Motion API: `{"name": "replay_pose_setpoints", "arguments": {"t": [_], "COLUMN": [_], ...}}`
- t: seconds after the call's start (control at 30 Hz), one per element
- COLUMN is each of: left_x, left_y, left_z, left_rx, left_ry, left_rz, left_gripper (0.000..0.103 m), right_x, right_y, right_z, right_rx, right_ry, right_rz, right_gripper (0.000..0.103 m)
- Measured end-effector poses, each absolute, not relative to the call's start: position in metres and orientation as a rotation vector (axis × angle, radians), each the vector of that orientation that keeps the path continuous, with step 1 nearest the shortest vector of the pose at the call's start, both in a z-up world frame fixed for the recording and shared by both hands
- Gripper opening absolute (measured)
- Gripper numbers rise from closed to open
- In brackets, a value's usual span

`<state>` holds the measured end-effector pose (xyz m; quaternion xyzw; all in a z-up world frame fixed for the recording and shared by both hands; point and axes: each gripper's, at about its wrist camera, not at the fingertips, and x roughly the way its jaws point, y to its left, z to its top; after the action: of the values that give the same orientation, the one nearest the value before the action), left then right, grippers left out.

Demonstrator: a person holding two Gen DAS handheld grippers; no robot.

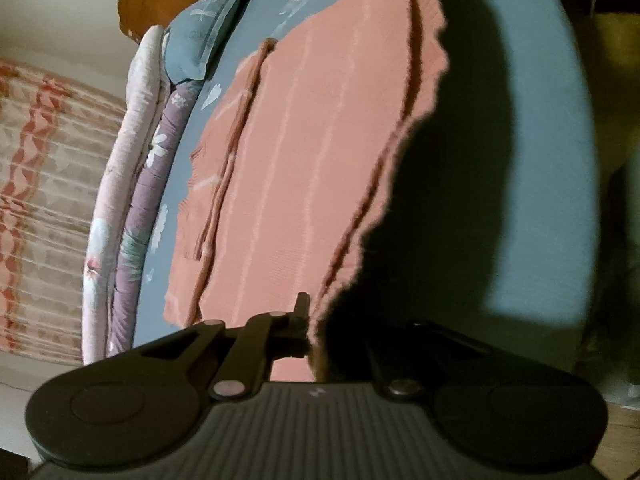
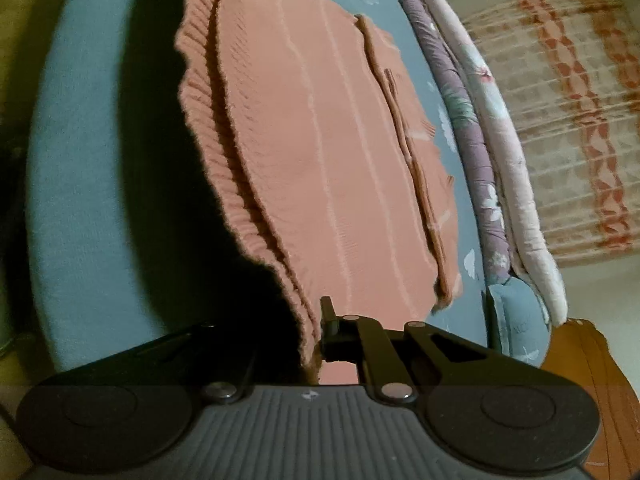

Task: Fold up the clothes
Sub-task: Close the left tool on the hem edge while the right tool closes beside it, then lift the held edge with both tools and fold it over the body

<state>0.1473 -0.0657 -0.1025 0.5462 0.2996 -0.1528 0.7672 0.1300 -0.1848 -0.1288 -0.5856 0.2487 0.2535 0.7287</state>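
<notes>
The likeliest slip from here is one corner of the pink knitted sweater (image 1: 304, 152) pulling out of its tongs: each pair bites only the thin ribbed hem, and if the two hands travel unevenly the stretchy knit could twist, sag in the middle or fold crooked. The sleeves tucked across the sweater could also slide out of place if the hem swings over too fast. The sweater lies spread on the blue flowered bed sheet (image 1: 256, 40), with its far side toward the stacked quilts (image 1: 132, 152) and its ribbed hem raised off the sheet, away from the quilts, throwing a dark shadow. The left tongs (image 1: 308, 320) are clamped narrow on one end of that hem; the right tongs (image 2: 322, 324) are pinched on the other end. Both tongs tilt downward toward the sweater, each holding its corner above the sheet, with the other pair's tip just visible at the hem's far end.
</notes>
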Motion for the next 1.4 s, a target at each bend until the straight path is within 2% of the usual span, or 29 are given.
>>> {"name": "replay_pose_setpoints", "arguments": {"t": [0.23,0.53,1.4], "left_x": [0.196,0.274,0.476], "left_y": [-0.050,-0.029,0.031], "left_z": [-0.057,-0.025,-0.032], "left_rx": [1.121,1.043,0.860], "left_ry": [0.707,0.745,0.765], "left_rz": [-0.353,-0.325,-0.227], "left_gripper": [0.005,0.005,0.005], "right_x": [0.188,0.267,0.489], "right_y": [-0.179,-0.173,-0.153], "right_z": [-0.078,-0.052,-0.070], "right_rx": [-1.228,-1.190,-0.998], "right_ry": [0.587,0.574,0.574], "right_rz": [0.576,0.564,0.466], "right_gripper": [0.011,0.011,0.011]}}
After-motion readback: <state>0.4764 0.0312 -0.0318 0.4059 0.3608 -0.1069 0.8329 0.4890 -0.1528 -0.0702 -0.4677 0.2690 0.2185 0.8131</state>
